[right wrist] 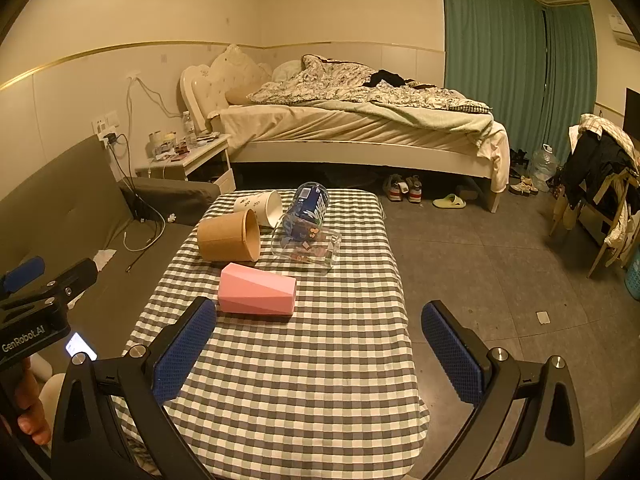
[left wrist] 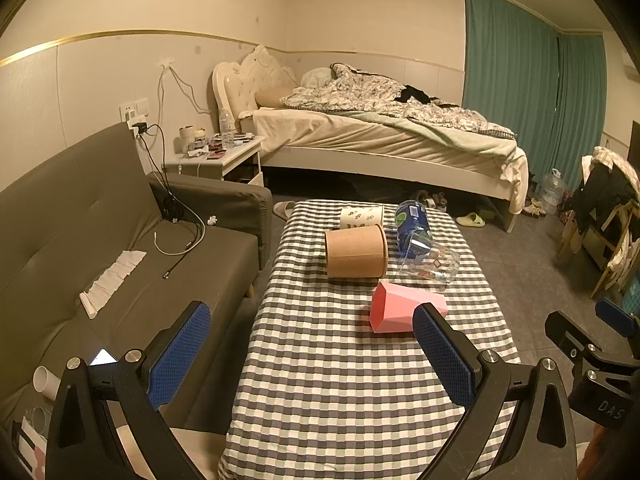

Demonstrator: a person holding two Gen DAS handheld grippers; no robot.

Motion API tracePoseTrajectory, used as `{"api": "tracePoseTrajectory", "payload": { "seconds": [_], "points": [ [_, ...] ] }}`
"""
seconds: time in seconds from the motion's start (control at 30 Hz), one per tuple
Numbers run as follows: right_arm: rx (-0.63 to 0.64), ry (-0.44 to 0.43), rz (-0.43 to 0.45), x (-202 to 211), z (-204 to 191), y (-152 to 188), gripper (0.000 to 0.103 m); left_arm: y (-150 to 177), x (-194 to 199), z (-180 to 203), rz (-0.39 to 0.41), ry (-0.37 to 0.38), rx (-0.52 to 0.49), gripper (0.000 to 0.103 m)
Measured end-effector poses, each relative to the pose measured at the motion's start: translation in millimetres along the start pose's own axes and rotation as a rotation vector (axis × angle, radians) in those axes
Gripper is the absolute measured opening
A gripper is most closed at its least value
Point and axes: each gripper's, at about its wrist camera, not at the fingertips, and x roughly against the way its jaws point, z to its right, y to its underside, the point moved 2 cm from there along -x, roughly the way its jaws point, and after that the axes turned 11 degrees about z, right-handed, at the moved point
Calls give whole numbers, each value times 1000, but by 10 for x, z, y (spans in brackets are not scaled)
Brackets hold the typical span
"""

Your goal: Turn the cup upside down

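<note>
Several cups lie on their sides on the checkered table (left wrist: 344,392) (right wrist: 304,380). A pink faceted cup (left wrist: 400,310) (right wrist: 258,294) lies nearest. Behind it lie a brown paper cup (left wrist: 356,250) (right wrist: 230,238), a clear glass cup (left wrist: 430,262) (right wrist: 310,246), a blue printed cup (left wrist: 412,220) (right wrist: 308,208) and a white leaf-print cup (left wrist: 362,216) (right wrist: 262,206). My left gripper (left wrist: 312,348) is open and empty above the near table, left of the pink cup. My right gripper (right wrist: 320,344) is open and empty, short of the pink cup.
A grey sofa (left wrist: 100,240) (right wrist: 72,200) with cables stands left of the table. A bed (left wrist: 380,136) (right wrist: 360,120) and a cluttered nightstand (left wrist: 216,156) stand behind. A chair with clothes (right wrist: 600,184) stands at right. Shoes and slippers lie on the floor (right wrist: 500,280).
</note>
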Motion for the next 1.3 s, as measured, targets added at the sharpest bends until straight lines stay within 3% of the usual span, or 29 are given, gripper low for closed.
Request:
{"api": "tracePoseTrajectory", "payload": {
  "seconds": [1.3],
  "points": [
    [17, -9, -13, -41, -75, 53, 103, 59, -29, -15, -3, -5, -1, 103]
  ]
}}
